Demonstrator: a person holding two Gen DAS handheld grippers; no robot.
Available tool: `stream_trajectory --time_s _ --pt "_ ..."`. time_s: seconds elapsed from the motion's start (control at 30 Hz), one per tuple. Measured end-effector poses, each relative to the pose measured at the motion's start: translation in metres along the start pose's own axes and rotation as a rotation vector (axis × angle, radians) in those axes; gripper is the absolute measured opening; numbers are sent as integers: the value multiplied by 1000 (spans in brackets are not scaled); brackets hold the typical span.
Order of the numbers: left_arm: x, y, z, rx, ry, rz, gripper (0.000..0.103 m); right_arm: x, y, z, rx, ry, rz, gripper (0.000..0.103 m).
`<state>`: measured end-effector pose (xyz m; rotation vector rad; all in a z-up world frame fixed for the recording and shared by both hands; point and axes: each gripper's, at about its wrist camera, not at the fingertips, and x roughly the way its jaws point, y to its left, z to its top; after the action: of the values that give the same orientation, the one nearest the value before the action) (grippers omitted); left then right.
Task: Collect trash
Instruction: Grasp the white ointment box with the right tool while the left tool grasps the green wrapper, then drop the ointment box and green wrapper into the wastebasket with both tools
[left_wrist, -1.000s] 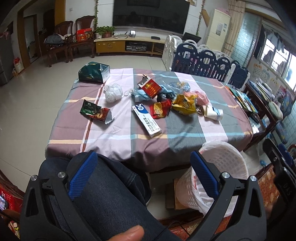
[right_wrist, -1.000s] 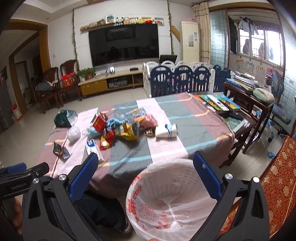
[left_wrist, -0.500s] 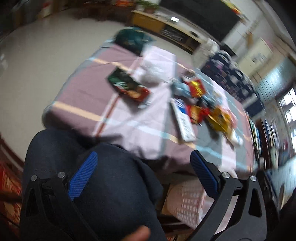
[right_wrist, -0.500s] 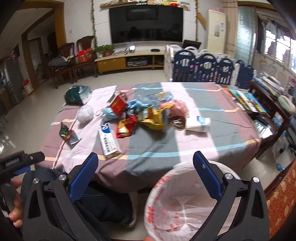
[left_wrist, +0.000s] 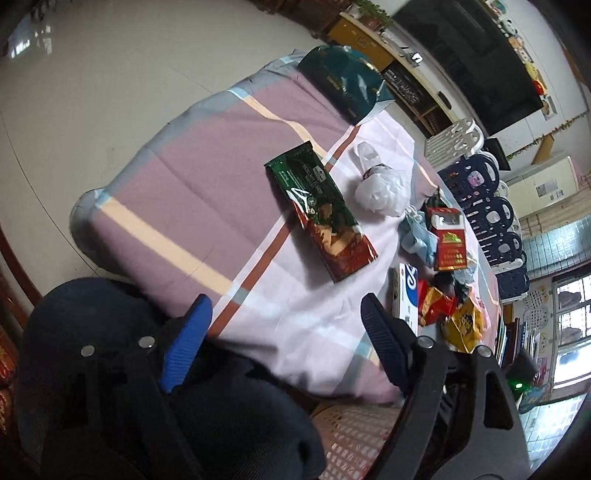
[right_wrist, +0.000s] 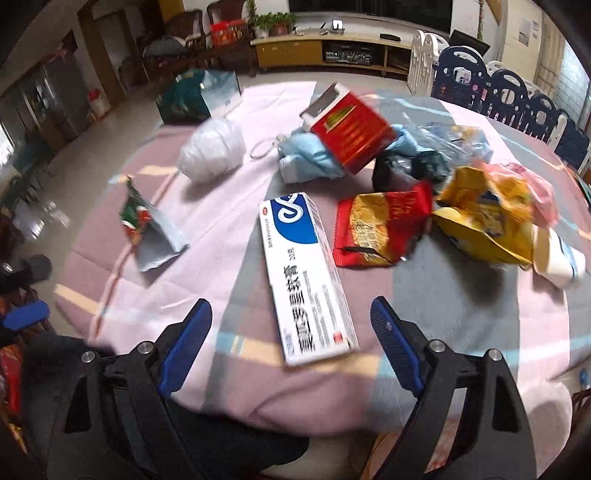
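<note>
Right gripper (right_wrist: 290, 325): jaws apart, just been closing, nothing gripped; white-and-blue box (right_wrist: 306, 273) on the tablecloth (right_wrist: 461, 306) lies partly between the blue fingers.
Left gripper (left_wrist: 284, 321): jaws apart, just been closing, empty, over the cloth's near edge.
Beyond: green-and-red wrapper (left_wrist: 319, 210), white plastic bag (left_wrist: 384, 188), red carton (right_wrist: 351, 134), red snack bag (right_wrist: 380, 229), yellow snack bag (right_wrist: 487, 218).

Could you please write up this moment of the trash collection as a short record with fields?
surface: table with striped cloth
left gripper: open, nothing between the fingers, jaws have just been closing a little
right gripper: open, empty, jaws likewise just closing a little
nearest to right gripper: white and blue box, lying flat
nearest to left gripper: green and red wrapper
other trash: red packet, yellow bag, white plastic bag
bin: white basket below the table edge
</note>
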<state>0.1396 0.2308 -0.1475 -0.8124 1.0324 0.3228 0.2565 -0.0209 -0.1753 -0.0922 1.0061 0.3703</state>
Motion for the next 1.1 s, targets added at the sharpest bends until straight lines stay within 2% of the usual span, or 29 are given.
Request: stream_trajectory --time_s 0.07,0.13,0.23,0.3,0.37,0.4,0.43,0.47,0.5,0.53,0.57,0.6,0.73,0.87,0.93,1.03,1.1 --pt "13 -4 8 -42 1 17 92 14 2 3 -7 20 -6 87" --pt "28 -8 19 -107 -9 11 96 25 1 3 -6 28 -15 86" --pt "50 -22 32 -139 -14 19 96 29 -5 -3 1 35 -5 67" --pt "67 -33 39 -127 -5 46 96 30 -4 -7 -26 12 -14 49" --pt "81 -42 40 -108 13 64 96 28 -8 -11 -32 8 4 42" --pt "87 -46 40 -90 21 74 94 25 -13 -13 -13 4 40 42" --pt "93 -49 38 -61 25 95 87 22 -17 -16 5 -3 63 42" --pt "96 -52 36 -31 27 114 73 17 -19 -18 19 -11 75 42" --pt "99 -53 35 -5 33 128 67 10 -22 -22 32 -22 84 42" --pt "98 -55 33 19 15 137 56 6 -24 -24 43 -32 91 42" --pt "97 -56 33 36 10 129 34 0 -26 -25 51 -40 94 42" --pt "98 -57 32 55 18 114 29 -7 -27 -27 58 -53 89 42" --pt "90 -59 28 101 5 68 19 -35 -33 -32 75 -103 71 42" --pt "66 -65 19 174 -77 -10 17 -68 -47 -41 106 -157 55 42" --pt "53 -71 11 216 -112 -73 17 -87 -57 -47 127 -185 43 42" --pt "35 -85 -9 307 -128 -178 17 -121 -82 -64 170 -225 18 42" --pt "24 -100 -32 400 -107 -244 17 -147 -105 -80 201 -245 -27 42"
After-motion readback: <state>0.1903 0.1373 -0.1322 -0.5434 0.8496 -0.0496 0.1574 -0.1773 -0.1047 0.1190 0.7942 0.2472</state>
